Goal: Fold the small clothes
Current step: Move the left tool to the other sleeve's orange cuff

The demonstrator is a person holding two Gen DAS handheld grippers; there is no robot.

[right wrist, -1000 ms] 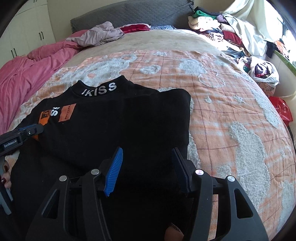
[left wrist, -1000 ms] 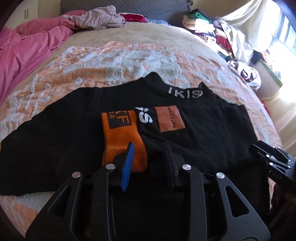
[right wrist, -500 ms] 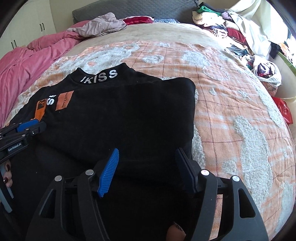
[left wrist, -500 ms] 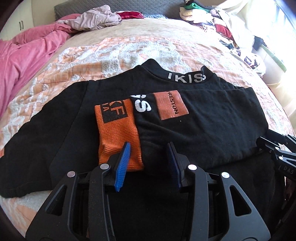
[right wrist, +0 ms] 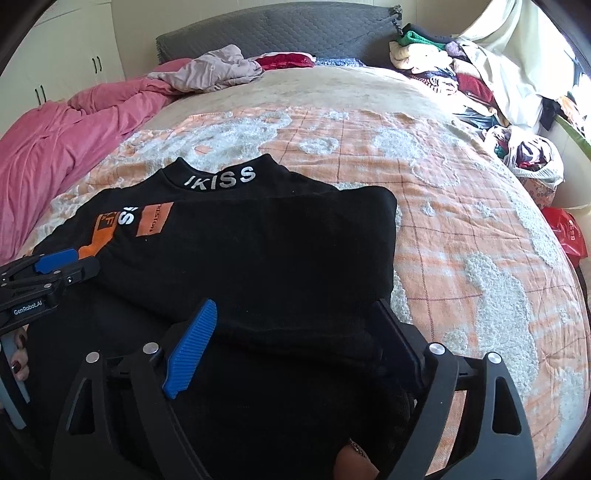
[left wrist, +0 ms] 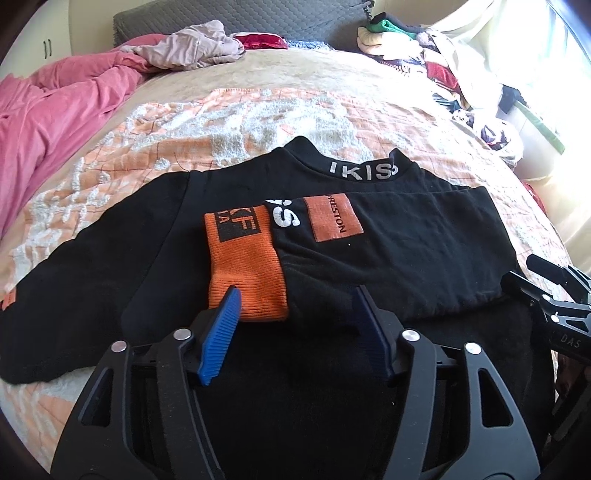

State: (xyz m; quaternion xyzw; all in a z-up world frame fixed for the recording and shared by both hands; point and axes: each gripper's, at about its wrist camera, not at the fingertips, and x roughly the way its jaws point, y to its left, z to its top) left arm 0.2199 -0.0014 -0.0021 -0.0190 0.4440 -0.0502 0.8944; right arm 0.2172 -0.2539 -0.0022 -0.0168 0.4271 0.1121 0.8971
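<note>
A black top (left wrist: 406, 251) with an "IKISS" collar lies flat on the bed; it also shows in the right wrist view (right wrist: 258, 258). Its right sleeve is folded across the chest, ending in an orange cuff (left wrist: 245, 269). The left sleeve (left wrist: 85, 280) lies spread out to the left. My left gripper (left wrist: 295, 314) is open and empty, just in front of the orange cuff. My right gripper (right wrist: 299, 332) is open and empty, over the folded sleeve's lower edge. Each gripper shows at the side of the other's view.
The bed has an orange and white patterned blanket (right wrist: 461, 206). A pink duvet (left wrist: 48, 122) lies along the left. A pile of clothes (right wrist: 461, 74) sits at the far right. A grey headboard (right wrist: 280, 33) is at the back, with crumpled clothes before it.
Both grippers have opened wider and pulled back toward me from the folded sleeve, which stays lying across the chest.
</note>
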